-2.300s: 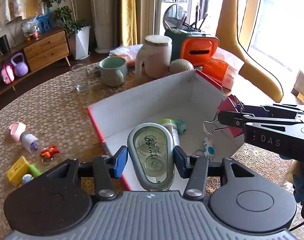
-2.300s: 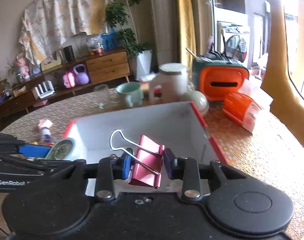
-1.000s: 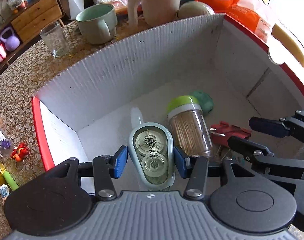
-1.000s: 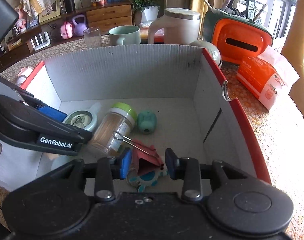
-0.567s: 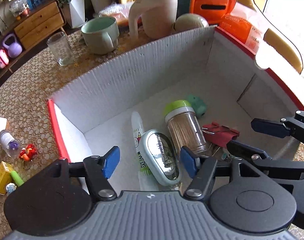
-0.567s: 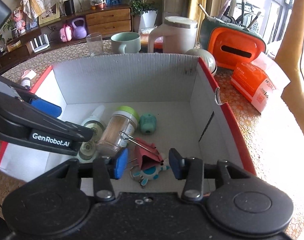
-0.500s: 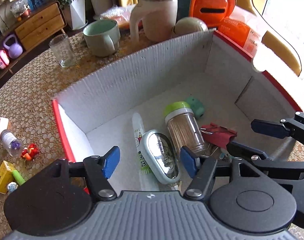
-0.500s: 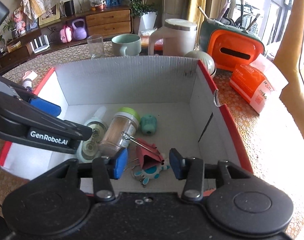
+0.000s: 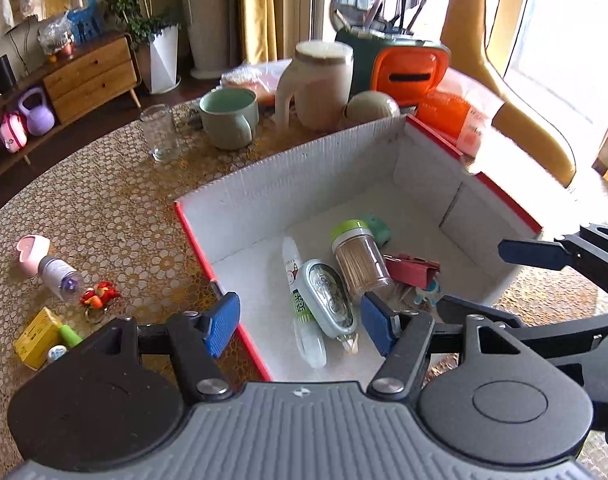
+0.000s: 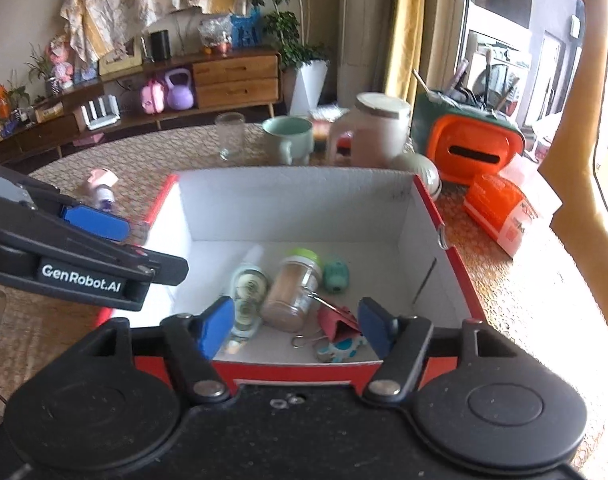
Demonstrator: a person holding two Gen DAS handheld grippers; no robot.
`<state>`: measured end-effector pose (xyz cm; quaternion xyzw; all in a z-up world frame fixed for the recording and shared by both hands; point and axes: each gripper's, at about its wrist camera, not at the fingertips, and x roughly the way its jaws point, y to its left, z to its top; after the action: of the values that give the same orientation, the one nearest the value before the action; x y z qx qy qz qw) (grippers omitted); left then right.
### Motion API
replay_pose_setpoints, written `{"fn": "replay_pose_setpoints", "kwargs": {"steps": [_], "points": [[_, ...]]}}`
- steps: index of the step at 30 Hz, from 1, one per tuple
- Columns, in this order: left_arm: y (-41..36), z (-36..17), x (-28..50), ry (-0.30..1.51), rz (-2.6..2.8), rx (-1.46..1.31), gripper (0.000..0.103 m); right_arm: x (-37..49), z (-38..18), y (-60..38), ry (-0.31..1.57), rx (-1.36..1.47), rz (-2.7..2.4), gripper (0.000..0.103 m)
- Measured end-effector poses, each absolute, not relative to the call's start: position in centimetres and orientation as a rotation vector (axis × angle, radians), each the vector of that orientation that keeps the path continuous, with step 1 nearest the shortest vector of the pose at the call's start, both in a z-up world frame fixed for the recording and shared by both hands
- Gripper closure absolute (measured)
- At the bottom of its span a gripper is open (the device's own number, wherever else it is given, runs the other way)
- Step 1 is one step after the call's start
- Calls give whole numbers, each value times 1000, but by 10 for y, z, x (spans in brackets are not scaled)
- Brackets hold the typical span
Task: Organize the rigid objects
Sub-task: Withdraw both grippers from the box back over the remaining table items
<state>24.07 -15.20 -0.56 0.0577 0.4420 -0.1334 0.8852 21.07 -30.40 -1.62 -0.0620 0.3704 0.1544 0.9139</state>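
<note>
Both tongs (image 9: 299,322) (image 10: 295,326) pulled back, spread empty, tape dispenser (image 9: 328,298) and red clip (image 9: 414,270) in box (image 9: 287,192), keyring possibly half hidden

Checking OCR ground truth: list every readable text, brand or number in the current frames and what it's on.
"GenRobot.AI": white lettering on the black arm of the left tool seen in the right wrist view.
Green print on the white plastic tube in the red-edged white cardboard box: too small to read.
Print on the orange packet: blurred, unreadable.
Right tool: no readable text.
</note>
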Motion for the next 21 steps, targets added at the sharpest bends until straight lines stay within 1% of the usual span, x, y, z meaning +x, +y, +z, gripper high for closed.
{"fn": "replay_pose_setpoints", "kwargs": {"steps": [2,4,10,17,21], "points": [[-144,0,230,901,-281,115,37,204,-11,-300,751,-122,327,31],[-136,4,220,883,-277,113,37,197,-6,-296,741,-117,334,27],[-105,12,193,841,-252,85,37,178,3,-281,708,-91,371,20],[-71,18,166,801,-232,46,36,162,2,-260,684,-56,400,18],[-51,18,155,788,-206,11,32,151,-1,-240,672,-66,443,18]]}}
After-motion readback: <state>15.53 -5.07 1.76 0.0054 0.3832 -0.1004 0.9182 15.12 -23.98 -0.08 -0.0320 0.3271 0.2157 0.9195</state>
